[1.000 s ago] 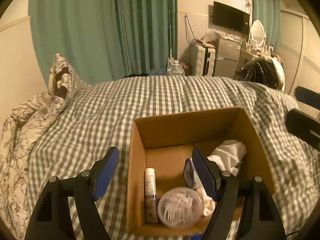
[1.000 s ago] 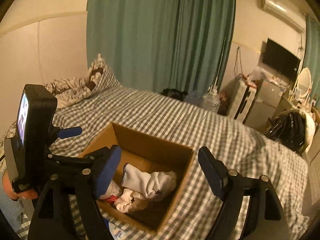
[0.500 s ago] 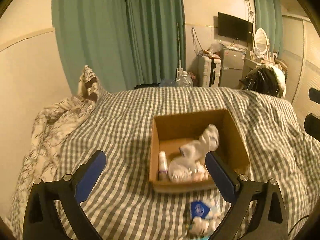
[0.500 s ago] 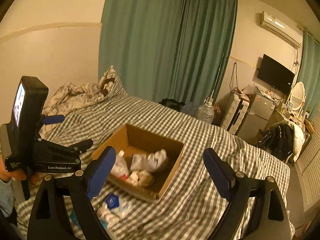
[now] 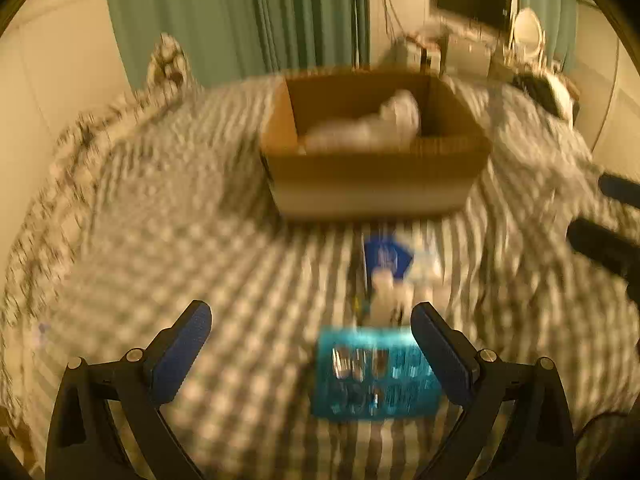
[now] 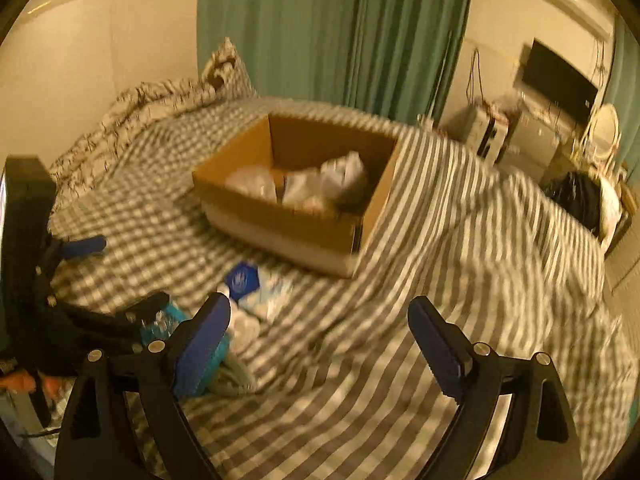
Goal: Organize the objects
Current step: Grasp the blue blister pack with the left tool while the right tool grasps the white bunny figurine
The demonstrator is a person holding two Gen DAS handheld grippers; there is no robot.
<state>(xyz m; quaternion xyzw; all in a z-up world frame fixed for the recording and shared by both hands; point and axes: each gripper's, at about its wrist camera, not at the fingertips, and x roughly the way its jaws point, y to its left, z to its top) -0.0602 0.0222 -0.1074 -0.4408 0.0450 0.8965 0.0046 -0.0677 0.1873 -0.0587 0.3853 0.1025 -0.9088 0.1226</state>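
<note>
Both views motion-blurred. Left hand-held gripper point(image 5: 310, 330) spread wide, holding nothing, hovering over the bed point(image 5: 168, 248); teal pack point(image 5: 374, 376) lies just under it, nearer its right finger. At 12 o'clock from the pack, a white bottle point(image 5: 384, 292), then a blue-and-white pouch point(image 5: 386, 258). Farther at 12, the box point(image 5: 376, 184) with white cloth point(image 5: 372, 128) inside. Right hand-held gripper point(image 6: 320, 330) also wide, empty; pouch point(image 6: 244, 280) at its 11 o'clock, box point(image 6: 280, 216) beyond. Curtain point(image 6: 332, 32) at the back.
</note>
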